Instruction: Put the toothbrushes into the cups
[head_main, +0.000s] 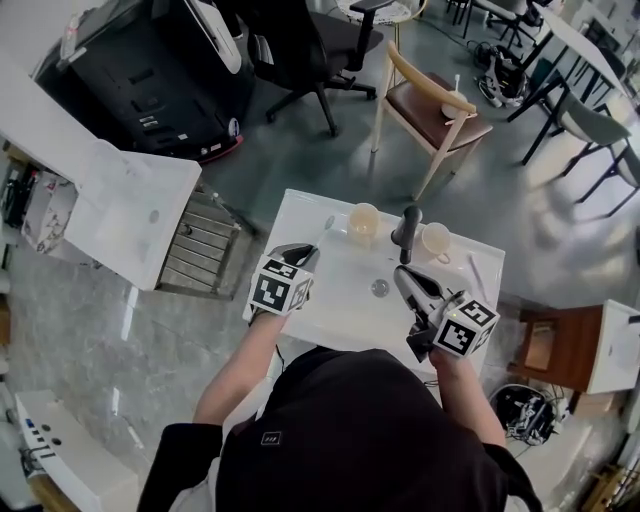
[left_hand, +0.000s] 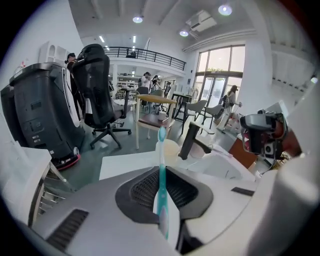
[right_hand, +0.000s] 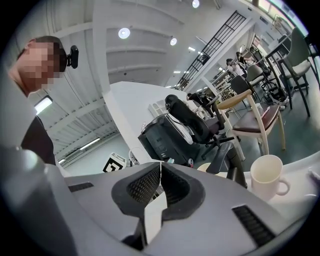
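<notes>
Presently, we record the following.

1. The left gripper (left_hand: 161, 170) has hold of the teal toothbrush (left_hand: 161, 155). Its jaws stand nearly together, clamped on the handle, and the bristle head stands out beyond the jaw tips.
2. The right gripper (right_hand: 160, 166) has its jaws fully together with nothing between them. It hangs over the right part of the white counter (head_main: 330, 300), near the white mug (head_main: 436, 241).
3. The beige cup (head_main: 363, 221) and the mug stand upright at the counter's far side and appear empty. The cup is left of the dark tap (head_main: 406, 232) and the mug is right of it.
4. The brush is held above the counter, short of the beige cup and not yet over its mouth. That cup lies in line with the brush, so we judge it the proper target.
5. We advise carrying the leading end over the cup's mouth, tipping the gripper steeper, and lowering until that end sits well below the rim.
6. We advise parting the jaws only then. An early release would likely drop the brush on the counter.
7. The cup looks light and the tap stands just beside it. We advise approaching from the cup's left and keeping off its wall.
8. A thin pale stick (head_main: 478, 274) lies at the counter's right, near the mug. It looks like a second toothbrush, though we cannot confirm this.
</notes>
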